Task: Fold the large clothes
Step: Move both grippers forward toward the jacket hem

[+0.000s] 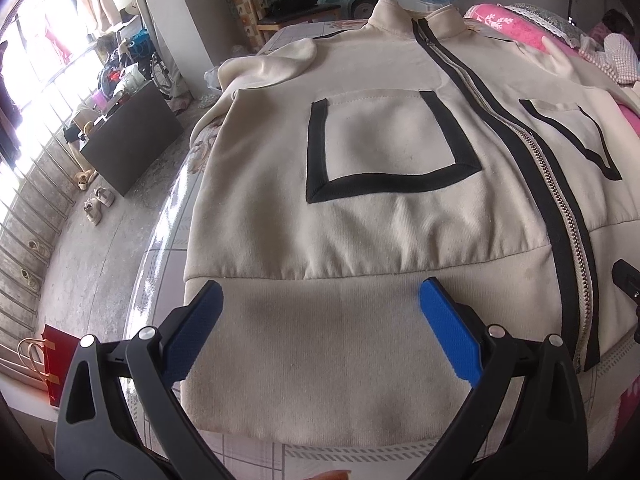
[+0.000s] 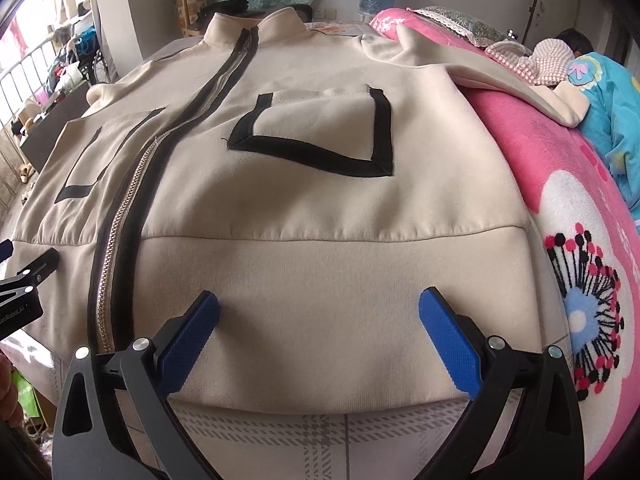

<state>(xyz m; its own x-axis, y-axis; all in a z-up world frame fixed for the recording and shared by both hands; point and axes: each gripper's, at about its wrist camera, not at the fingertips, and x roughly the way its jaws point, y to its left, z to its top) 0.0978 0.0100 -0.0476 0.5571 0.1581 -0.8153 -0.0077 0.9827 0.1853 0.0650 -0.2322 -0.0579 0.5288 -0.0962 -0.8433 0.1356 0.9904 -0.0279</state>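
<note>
A lived-in home bedroom is showing here: a pink floral blanket [image 2: 560,184] is lying over a bed, shoes [image 1: 98,204] are sitting on the concrete floor, clothes are hanging by the barred window [image 1: 36,60], and a wooden chair [image 1: 272,4] is standing against the far wall.

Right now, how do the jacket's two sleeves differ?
The left-side sleeve lies bunched and folded back beside the jacket, its end hidden; the right-side sleeve stretches out straight over the pink blanket, cuff showing. Both are plain cream and neither is folded onto the body yet.
</note>
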